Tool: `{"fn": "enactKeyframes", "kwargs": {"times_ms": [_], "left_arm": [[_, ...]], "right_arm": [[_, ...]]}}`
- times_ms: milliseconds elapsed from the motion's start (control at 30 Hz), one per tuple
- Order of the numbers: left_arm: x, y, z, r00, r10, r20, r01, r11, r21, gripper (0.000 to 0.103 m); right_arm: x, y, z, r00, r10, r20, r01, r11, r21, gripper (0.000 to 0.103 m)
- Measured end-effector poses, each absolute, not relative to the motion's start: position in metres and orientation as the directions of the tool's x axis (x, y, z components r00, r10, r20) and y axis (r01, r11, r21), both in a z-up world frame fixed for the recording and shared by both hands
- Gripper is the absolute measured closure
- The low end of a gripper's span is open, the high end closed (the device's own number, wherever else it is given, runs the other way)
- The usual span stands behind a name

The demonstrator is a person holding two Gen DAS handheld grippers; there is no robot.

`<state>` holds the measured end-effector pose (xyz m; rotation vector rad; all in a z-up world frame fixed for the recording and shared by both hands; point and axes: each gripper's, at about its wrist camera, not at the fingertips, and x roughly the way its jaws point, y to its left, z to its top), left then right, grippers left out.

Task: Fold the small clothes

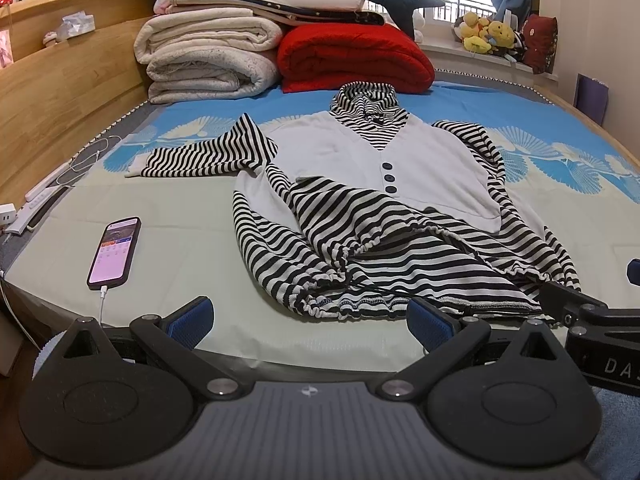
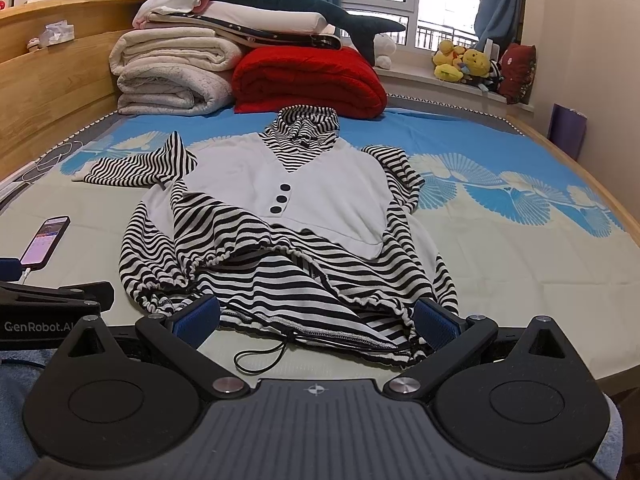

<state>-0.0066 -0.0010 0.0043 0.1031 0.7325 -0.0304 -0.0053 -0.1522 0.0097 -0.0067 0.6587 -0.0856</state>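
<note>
A small black-and-white striped top with a white vest front and three dark buttons (image 1: 376,184) lies spread and rumpled on the bed; it also shows in the right wrist view (image 2: 280,216). Its left sleeve (image 1: 192,156) stretches out to the left. The gathered hem lies nearest me. My left gripper (image 1: 310,322) is open and empty, just short of the hem's left part. My right gripper (image 2: 316,318) is open, its fingers either side of the hem's right part, with a black drawstring loop (image 2: 260,356) lying between them.
A phone (image 1: 115,252) on a charging cable lies on the bed at the left. Folded white blankets (image 1: 208,56) and a red blanket (image 1: 352,56) are stacked at the head. A wooden headboard (image 1: 60,92) runs along the left. Plush toys (image 2: 464,62) sit on the windowsill.
</note>
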Motion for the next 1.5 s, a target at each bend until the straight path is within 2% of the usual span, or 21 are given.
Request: {"fn": "enactKeyframes", "kwargs": {"times_ms": [633,867,1033,1200,1233,1300,1333,1367,1433,1500], "left_arm": [[-0.005,-0.002,0.003,0.741,0.012,-0.671,0.061,0.994,0.085,0.000],[0.018,0.007,-0.016,0.787,0.053,-0.614,0.027,0.992,0.119,0.000],[0.069,-0.003,-0.051,0.774,-0.012,-0.634,0.169,0.968,0.188,0.000],[0.138,-0.026,-0.101,0.683,-0.043,-0.729,0.289,0.933,0.216,0.001],[0.153,-0.030,-0.111,0.656,-0.042,-0.754,0.298,0.932,0.208,0.003],[0.177,-0.031,-0.126,0.617,-0.062,-0.784,0.299,0.941,0.160,0.029],[0.186,-0.028,-0.132,0.595,-0.079,-0.800,0.295,0.947,0.126,0.073],[0.196,-0.020,-0.134,0.565,-0.099,-0.819,0.268,0.961,0.069,0.081],[0.200,-0.001,-0.128,0.544,-0.141,-0.827,0.214,0.976,-0.025,0.090],[0.190,0.022,-0.116,0.554,-0.113,-0.825,0.187,0.982,-0.010,0.091]], "right_arm": [[-0.005,-0.155,0.009,0.789,-0.062,-0.611,0.073,0.997,-0.008,0.001],[0.011,-0.198,-0.001,0.776,-0.115,-0.620,0.207,0.975,0.078,0.001],[0.029,-0.227,-0.016,0.740,-0.135,-0.659,0.289,0.948,0.130,0.001],[0.046,-0.243,-0.030,0.712,-0.154,-0.685,0.332,0.934,0.135,0.001],[0.050,-0.246,-0.033,0.707,-0.155,-0.690,0.336,0.932,0.135,0.001],[0.058,-0.250,-0.038,0.693,-0.157,-0.704,0.342,0.931,0.129,0.001],[0.063,-0.252,-0.040,0.687,-0.157,-0.710,0.344,0.930,0.127,0.001],[0.067,-0.254,-0.042,0.683,-0.157,-0.713,0.346,0.930,0.127,0.001],[0.074,-0.257,-0.043,0.682,-0.158,-0.714,0.347,0.929,0.126,0.001],[0.082,-0.261,-0.044,0.685,-0.163,-0.710,0.349,0.929,0.123,0.001]]}}
